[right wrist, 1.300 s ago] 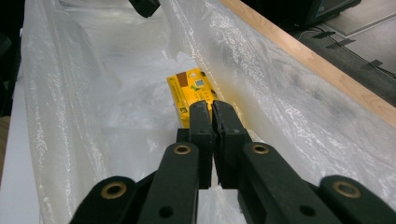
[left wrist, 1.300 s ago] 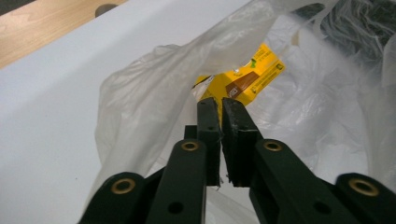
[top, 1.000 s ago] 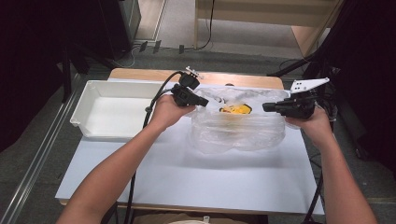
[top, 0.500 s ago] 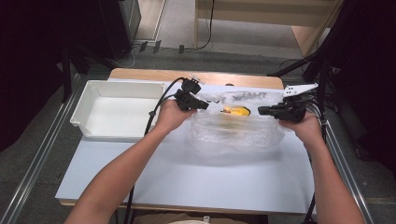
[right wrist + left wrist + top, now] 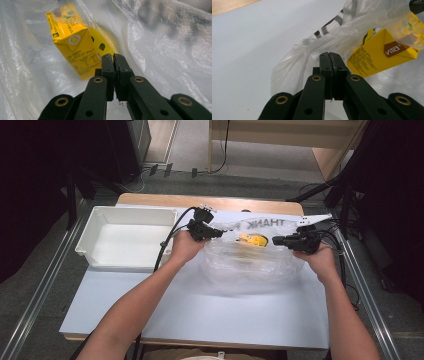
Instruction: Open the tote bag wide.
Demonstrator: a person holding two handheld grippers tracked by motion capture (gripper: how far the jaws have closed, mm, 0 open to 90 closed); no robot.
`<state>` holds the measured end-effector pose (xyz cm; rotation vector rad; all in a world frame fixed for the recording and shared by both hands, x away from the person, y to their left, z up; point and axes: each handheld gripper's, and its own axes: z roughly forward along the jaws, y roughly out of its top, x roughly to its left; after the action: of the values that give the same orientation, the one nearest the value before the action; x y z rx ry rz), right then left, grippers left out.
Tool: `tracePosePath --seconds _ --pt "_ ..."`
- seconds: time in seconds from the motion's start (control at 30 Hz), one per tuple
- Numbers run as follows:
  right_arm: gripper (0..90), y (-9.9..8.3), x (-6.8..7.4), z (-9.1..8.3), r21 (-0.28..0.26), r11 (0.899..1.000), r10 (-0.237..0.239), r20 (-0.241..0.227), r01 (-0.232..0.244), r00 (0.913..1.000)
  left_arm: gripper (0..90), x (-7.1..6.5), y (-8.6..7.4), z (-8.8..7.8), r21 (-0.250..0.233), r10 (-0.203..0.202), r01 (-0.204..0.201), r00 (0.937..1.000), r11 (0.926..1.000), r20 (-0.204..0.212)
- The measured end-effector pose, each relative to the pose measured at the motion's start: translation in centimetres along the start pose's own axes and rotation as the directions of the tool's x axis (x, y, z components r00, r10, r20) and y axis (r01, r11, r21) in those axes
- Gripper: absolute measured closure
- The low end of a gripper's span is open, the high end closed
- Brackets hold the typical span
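A clear plastic bag (image 5: 247, 262) lies on the white tabletop (image 5: 200, 315), a little to the 1 o'clock side of its middle in the high view, with grey "THANK" lettering along its far edge. Inside it, near the 12 o'clock rim, sits a yellow drink carton (image 5: 252, 240).

The left tongs (image 5: 216, 233) are at the bag's 10 o'clock corner, held in the person's left hand (image 5: 184, 246). In the left gripper view these left tongs (image 5: 331, 55) have their two black jaws pressed flat together, with a thin fold of the bag's film pinched between them; the carton (image 5: 382, 53) shows through the plastic toward 2 o'clock of the jaw tips.

The right tongs (image 5: 276, 240) are at the bag's 2 o'clock corner, gripped by the right hand (image 5: 320, 260). In the right gripper view the right tongs (image 5: 113, 57) are likewise closed on the bag's film, which bunches between the tips. The carton (image 5: 72, 43) stands tilted just beyond them, toward 10 o'clock, inside the plastic.

The two tongs face each other across the bag's mouth, with the carton between them.

A white tray (image 5: 100, 220) rests on the tabletop at 9 o'clock of the bag, well apart from it.
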<state>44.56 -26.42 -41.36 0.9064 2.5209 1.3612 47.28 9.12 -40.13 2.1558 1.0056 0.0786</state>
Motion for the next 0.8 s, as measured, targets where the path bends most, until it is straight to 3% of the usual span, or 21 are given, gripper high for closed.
tracePosePath --seconds 0.27,0.47,0.63,0.8 --pt "89.6 -1.0 0.0 0.6 -0.007 1.0 0.011 0.02 -0.011 0.9997 90.0 -0.2 -1.5 1.1 -0.032 -0.002 0.0 0.9981 0.9995 -0.061" --pt "89.6 -2.0 0.1 1.1 0.001 1.0 0.019 0.043 -0.019 0.9989 90.0 0.3 -2.1 2.1 -0.055 -0.033 0.03 0.9977 0.998 -0.06" --pt "89.6 -3.0 -0.2 1.4 0.006 0.999 0.036 0.067 -0.037 0.9971 90.0 0.3 -2.8 3.0 -0.069 -0.01 0.0 0.9894 0.9976 -0.145" --pt "89.6 -4.0 -0.2 1.7 0.011 0.999 0.049 0.077 -0.05 0.9959 90.0 0.5 -3.7 3.9 -0.037 -0.002 -0.005 0.9825 0.9993 -0.186"
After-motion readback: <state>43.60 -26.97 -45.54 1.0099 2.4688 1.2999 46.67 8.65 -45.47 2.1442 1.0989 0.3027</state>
